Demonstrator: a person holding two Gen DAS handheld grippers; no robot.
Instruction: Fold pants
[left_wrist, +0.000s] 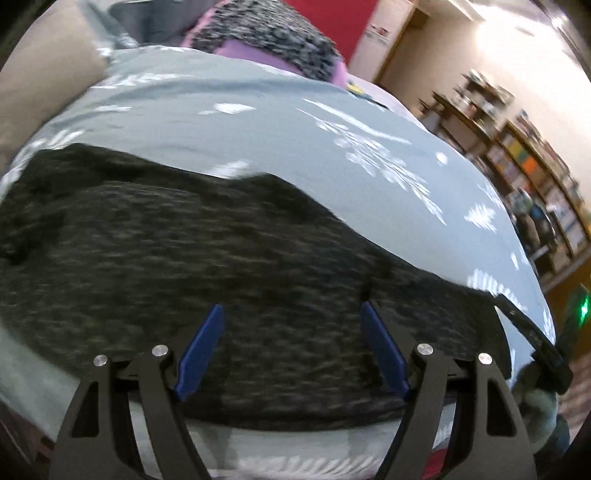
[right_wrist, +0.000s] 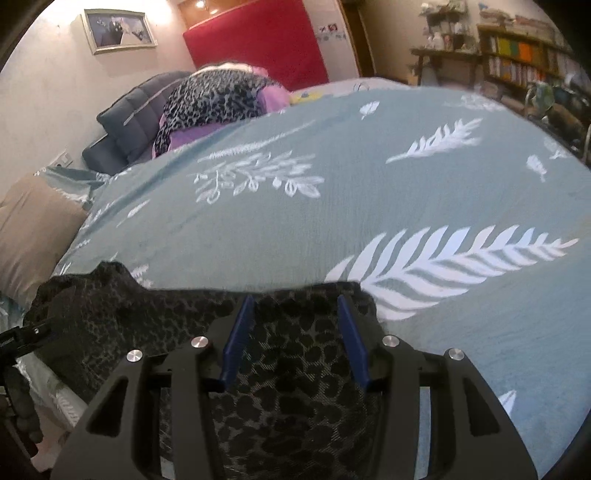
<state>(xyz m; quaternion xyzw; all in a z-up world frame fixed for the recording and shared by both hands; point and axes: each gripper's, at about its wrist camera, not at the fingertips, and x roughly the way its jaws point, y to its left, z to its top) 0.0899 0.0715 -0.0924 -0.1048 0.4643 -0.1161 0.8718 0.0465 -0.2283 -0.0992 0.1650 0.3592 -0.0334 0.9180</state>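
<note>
Dark leopard-print pants (left_wrist: 221, 266) lie spread on a teal bedspread (left_wrist: 258, 122) with white leaf prints. The left wrist view is blurred. My left gripper (left_wrist: 291, 310) hovers over the middle of the pants, open, with only flat cloth showing between its blue pads (left_wrist: 201, 350). In the right wrist view the pants (right_wrist: 288, 369) fill the near part, their far edge at the fingertips. My right gripper (right_wrist: 293, 302) stands over that edge, its jaws apart, the cloth lying flat beneath them. Part of the other gripper (right_wrist: 18, 338) shows at the left edge.
A heap of leopard and purple clothes (right_wrist: 214, 99) lies at the far end of the bed by grey cushions (right_wrist: 133, 118). A beige pillow (right_wrist: 33, 225) is at the left. Bookshelves (right_wrist: 517, 59) stand beyond the bed's right side, and a red panel (right_wrist: 258, 44) leans on the far wall.
</note>
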